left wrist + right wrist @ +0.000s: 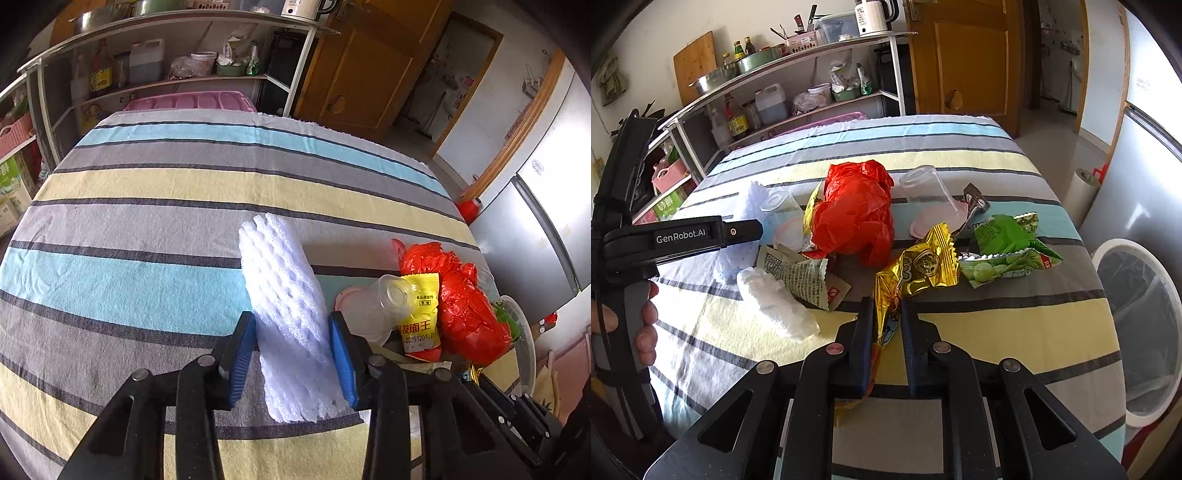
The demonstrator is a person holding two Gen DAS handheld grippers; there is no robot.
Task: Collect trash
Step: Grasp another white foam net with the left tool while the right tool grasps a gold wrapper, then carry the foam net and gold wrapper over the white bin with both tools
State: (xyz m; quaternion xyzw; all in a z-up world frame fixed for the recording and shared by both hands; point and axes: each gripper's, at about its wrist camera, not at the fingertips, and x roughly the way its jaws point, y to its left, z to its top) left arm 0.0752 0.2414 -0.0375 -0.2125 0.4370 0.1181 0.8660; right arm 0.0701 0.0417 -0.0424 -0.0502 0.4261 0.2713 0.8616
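Fingers point(245, 343) of the left gripper point(291, 350), blue-padded, press on both sides of a white foam net sleeve point(284, 299), soft and dimpled, lying on the striped cloth of the bench point(147, 229). Over at the right gripper point(884, 332), black fingers point(866, 332) pinch a crinkled gold foil wrapper point(916, 269). Just behind that wrapper sits a crumpled red plastic bag point(857, 210), flanked by clear plastic cups point(927, 184); a green snack packet point(1008, 243) lies beside its right edge.
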